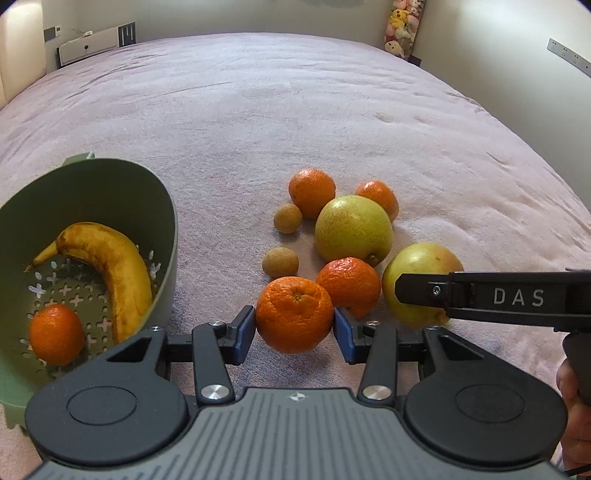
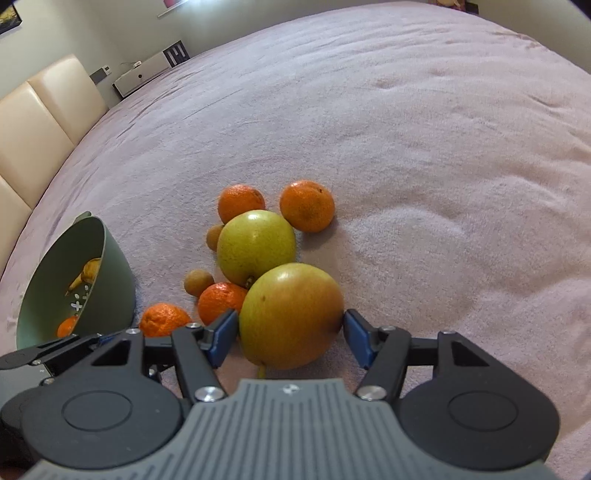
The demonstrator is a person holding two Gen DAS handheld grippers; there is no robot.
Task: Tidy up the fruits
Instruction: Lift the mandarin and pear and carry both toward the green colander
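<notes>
A pale pink blanket (image 1: pixel 295 110) covers the bed, cream headboard panels (image 2: pixel 33 125) rising along one side and a bundle of plush toys (image 1: pixel 400 26) hanging in a far corner. On the blanket a sage-green colander (image 1: pixel 162 236) leans tilted, holding a brown-speckled banana (image 1: pixel 110 266) and one mandarin (image 1: pixel 55 334) on its cross-perforated floor.

Just beside the colander lies the loose cluster of fruit. The biggest pieces are two yellow-green pears: the far pear (image 1: pixel 352 229) sits at the centre of the pile, and the near pear (image 2: pixel 291 314), blushed orange-brown, lies between the blue pads of the right gripper (image 2: pixel 290 334), whose jaws are spread to either side of it; whether the pads touch the skin cannot be told. The far pear and an orange mandarin (image 2: pixel 219 301) crowd against the near pear from behind and from the left.

The left gripper (image 1: pixel 294 330) has its jaws pinching a dimpled mandarin (image 1: pixel 294 314) at the cluster's near edge, both blue pads against its sides. Two more mandarins (image 1: pixel 312 192) (image 1: pixel 378 197) rest at the far edge. Smallest are two tan, round longans (image 1: pixel 287 218) (image 1: pixel 280 262), lying apart on the colander side of the pile.
</notes>
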